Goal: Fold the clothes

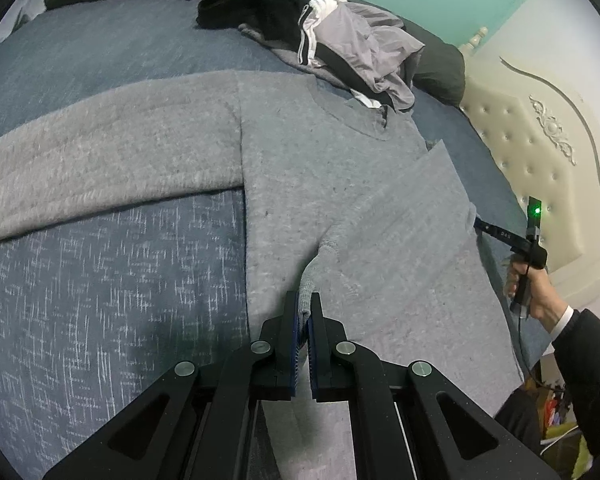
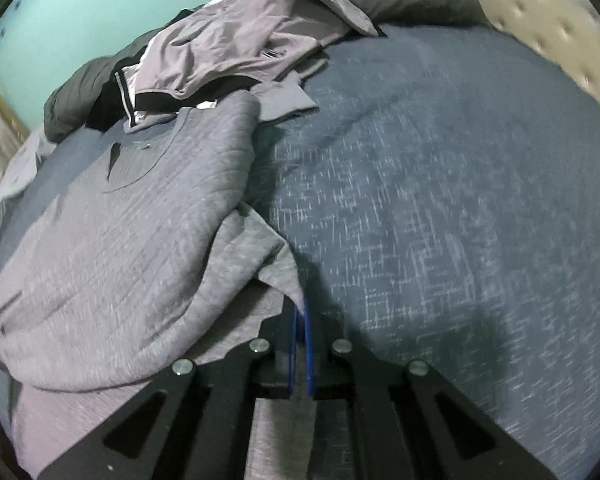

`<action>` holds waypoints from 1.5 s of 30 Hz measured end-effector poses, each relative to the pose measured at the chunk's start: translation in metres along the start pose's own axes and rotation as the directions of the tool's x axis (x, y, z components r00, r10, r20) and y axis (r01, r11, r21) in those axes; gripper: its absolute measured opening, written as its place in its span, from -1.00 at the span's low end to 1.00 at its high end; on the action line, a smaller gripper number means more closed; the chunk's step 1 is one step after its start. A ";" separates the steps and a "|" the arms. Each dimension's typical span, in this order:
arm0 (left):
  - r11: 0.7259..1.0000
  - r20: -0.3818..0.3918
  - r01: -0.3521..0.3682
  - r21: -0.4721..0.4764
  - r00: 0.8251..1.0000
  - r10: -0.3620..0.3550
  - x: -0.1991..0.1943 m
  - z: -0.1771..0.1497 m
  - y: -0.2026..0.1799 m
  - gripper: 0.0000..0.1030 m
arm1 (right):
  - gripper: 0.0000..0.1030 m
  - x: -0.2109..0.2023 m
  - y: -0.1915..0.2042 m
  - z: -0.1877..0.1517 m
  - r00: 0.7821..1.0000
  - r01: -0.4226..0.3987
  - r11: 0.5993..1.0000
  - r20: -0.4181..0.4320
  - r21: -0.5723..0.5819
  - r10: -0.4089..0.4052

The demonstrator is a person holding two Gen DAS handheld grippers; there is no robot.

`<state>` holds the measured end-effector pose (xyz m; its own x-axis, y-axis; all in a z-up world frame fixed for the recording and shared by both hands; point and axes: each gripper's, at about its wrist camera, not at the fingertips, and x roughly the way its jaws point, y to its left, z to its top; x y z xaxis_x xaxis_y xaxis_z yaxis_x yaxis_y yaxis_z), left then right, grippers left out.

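Observation:
A grey sweater [image 1: 300, 168] lies face up on the blue bed cover [image 1: 100, 300], with one sleeve stretched out to the left. The other sleeve is folded across the body, and my left gripper [image 1: 305, 300] is shut on its ribbed cuff. In the left wrist view my right gripper [image 1: 478, 224] sits at the sweater's right edge, held by a person's hand [image 1: 536, 292]. The blurred right wrist view shows the sweater [image 2: 140, 240] bunched at the left, and my right gripper [image 2: 300, 308] is shut on a corner of its fabric.
A pile of black, white and lilac clothes [image 1: 340, 40] lies beyond the sweater's collar, also seen as the pile [image 2: 228, 52]. A dark pillow [image 1: 440, 68] lies behind it. A cream tufted headboard [image 1: 540, 140] stands at the right. Bare bed cover [image 2: 440, 200] spreads right of the sweater.

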<state>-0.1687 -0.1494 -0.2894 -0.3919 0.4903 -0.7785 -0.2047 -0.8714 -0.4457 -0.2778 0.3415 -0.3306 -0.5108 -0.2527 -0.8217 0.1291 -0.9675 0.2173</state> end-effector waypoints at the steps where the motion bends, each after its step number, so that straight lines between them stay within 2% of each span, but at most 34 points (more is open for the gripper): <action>1: 1.000 -0.006 0.001 -0.013 1.000 -0.001 0.001 -0.001 0.004 -0.93 | -0.96 0.000 0.000 -0.002 1.000 -0.003 1.000 -0.008 0.012 0.003; 5: 0.997 -0.041 0.013 -0.075 0.999 -0.016 0.009 -0.010 0.019 -0.93 | -0.95 0.002 0.001 -0.005 1.000 -0.002 1.000 -0.029 0.022 0.003; 11: 0.999 -0.085 -0.026 -0.020 0.996 0.025 0.015 -0.017 0.011 -0.89 | -0.94 0.001 0.006 -0.002 0.999 -0.024 1.000 -0.038 -0.012 0.024; 12: 0.999 -0.082 -0.046 -0.004 0.996 0.046 0.014 -0.017 0.008 -0.85 | -0.94 0.000 0.006 -0.002 0.999 -0.024 1.000 -0.038 -0.017 0.024; 14: 0.997 -0.064 -0.071 0.020 0.995 0.072 0.008 -0.016 0.003 -0.64 | -0.94 -0.005 0.005 -0.001 0.999 -0.038 0.999 -0.029 -0.013 0.038; 19: 0.996 -0.015 -0.080 0.043 0.997 0.081 -0.002 -0.007 -0.003 -0.49 | -0.87 -0.021 0.003 0.006 1.000 -0.012 1.000 0.013 -0.007 0.012; 25: 0.997 -0.071 -0.082 -0.012 0.994 0.081 0.017 -0.003 0.012 -0.33 | -0.87 -0.036 -0.006 0.010 0.999 -0.007 1.000 0.039 0.025 0.006; 28: 0.997 -0.095 -0.063 -0.046 0.994 0.058 0.026 -0.009 0.021 -0.28 | -0.87 -0.041 -0.008 0.006 0.999 -0.013 1.000 0.039 0.021 0.013; 31: 0.997 -0.113 -0.047 -0.054 0.993 0.040 0.036 -0.014 0.023 -0.31 | -0.87 -0.045 -0.009 0.000 0.999 -0.014 1.000 0.036 0.026 0.013; 33: 0.998 -0.120 -0.040 -0.038 0.992 0.036 0.040 -0.015 0.019 -0.66 | -0.87 -0.048 -0.011 -0.003 0.999 -0.015 0.999 0.034 0.033 0.014; 34: 0.999 -0.119 -0.037 -0.031 0.992 0.033 0.040 -0.014 0.016 -0.91 | -0.87 -0.050 -0.012 -0.004 0.999 -0.014 0.999 0.034 0.034 0.013; 45: 0.999 -0.071 0.014 0.029 0.997 -0.012 -0.014 -0.010 -0.042 -0.94 | -0.87 -0.084 -0.018 -0.012 0.997 -0.040 0.997 0.073 0.070 0.035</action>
<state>-0.1455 -0.1193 -0.2645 -0.3252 0.5002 -0.8025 -0.2357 -0.8647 -0.4435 -0.2265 0.3800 -0.2718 -0.5665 -0.2857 -0.7730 0.0900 -0.9538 0.2866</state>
